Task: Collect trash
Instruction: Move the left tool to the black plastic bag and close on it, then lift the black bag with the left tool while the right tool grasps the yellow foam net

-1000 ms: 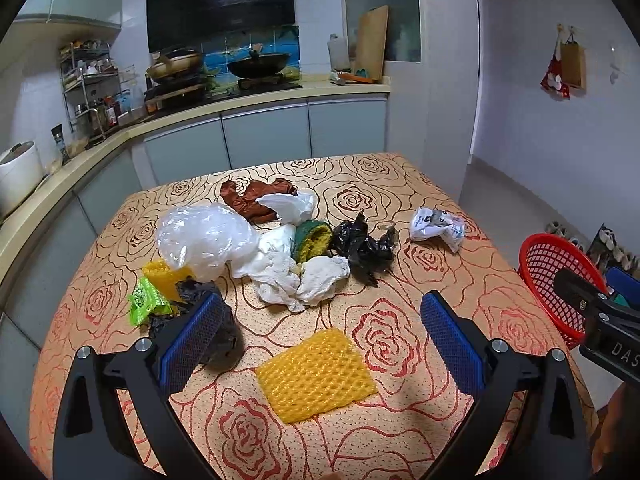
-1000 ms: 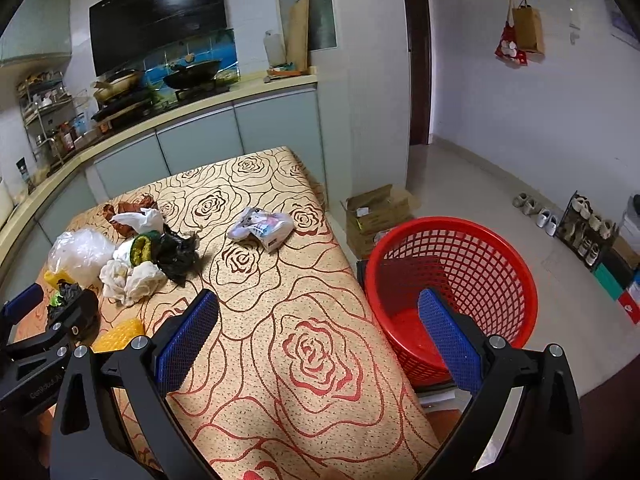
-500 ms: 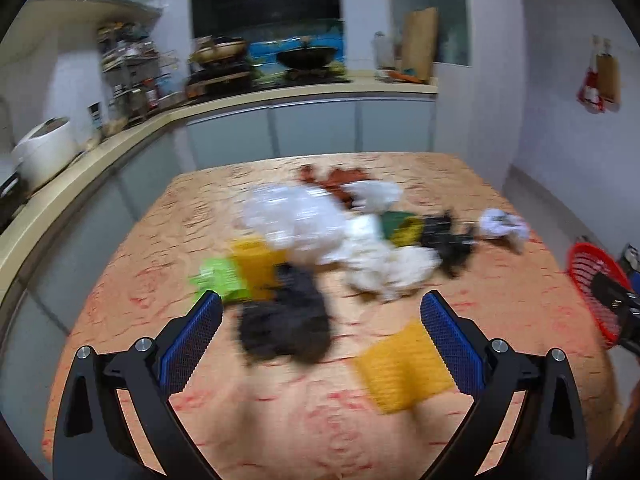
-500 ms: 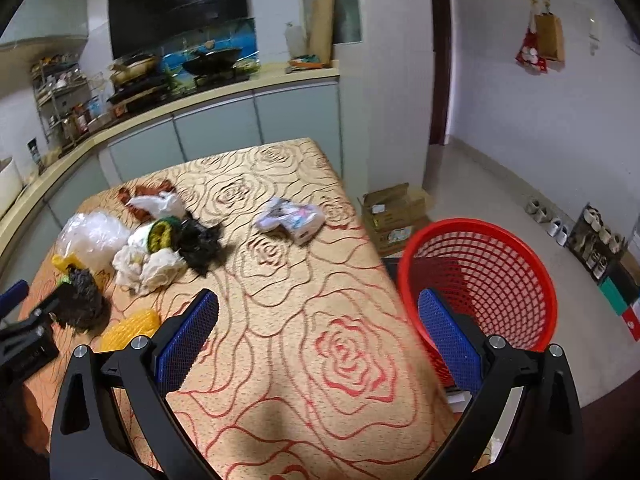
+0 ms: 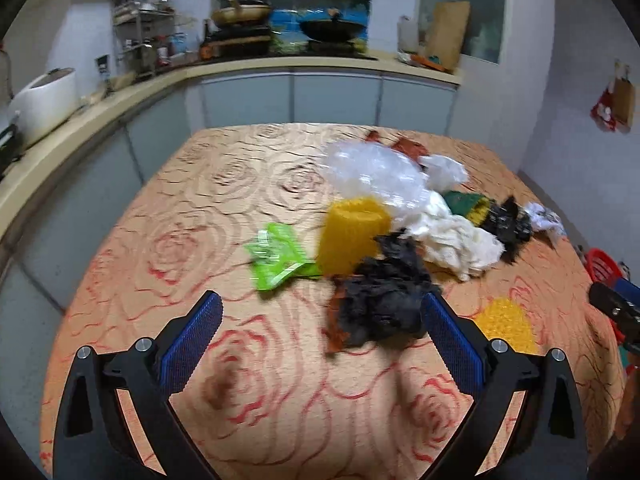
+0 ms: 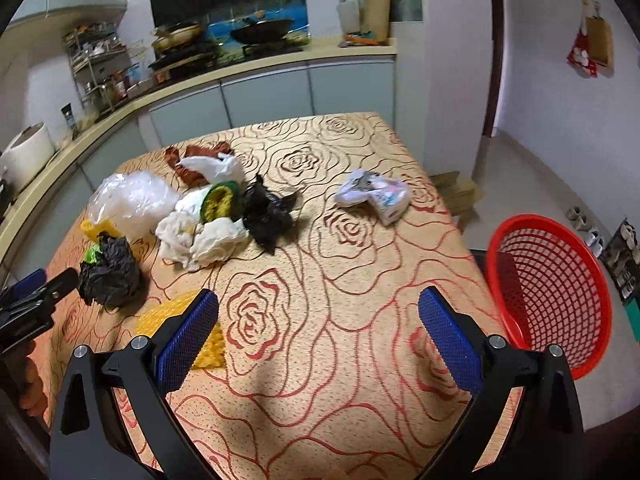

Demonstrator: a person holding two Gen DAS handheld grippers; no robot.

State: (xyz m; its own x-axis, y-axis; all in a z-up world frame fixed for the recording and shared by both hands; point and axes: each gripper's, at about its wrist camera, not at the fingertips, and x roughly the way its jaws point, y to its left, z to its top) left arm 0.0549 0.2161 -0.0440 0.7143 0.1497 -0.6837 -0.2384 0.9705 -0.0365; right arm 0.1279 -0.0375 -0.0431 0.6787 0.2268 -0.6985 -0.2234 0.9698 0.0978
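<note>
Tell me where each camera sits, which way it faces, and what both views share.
Left wrist: on the left gripper, jaws open, facing the black bag, the counter beyond; right gripper's tip at the right edge.
Right wrist: on the right gripper, jaws open, facing the table, red basket beside it; left gripper at the left edge.
Shared: black bag, yellow mesh, basket.

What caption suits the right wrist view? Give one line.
Open right gripper over a table of trash, red basket beside it.

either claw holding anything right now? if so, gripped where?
Nothing held. The left claw is open over the table, with the crumpled black bag lying ahead by its right finger. The right claw is open above bare tablecloth.
</note>
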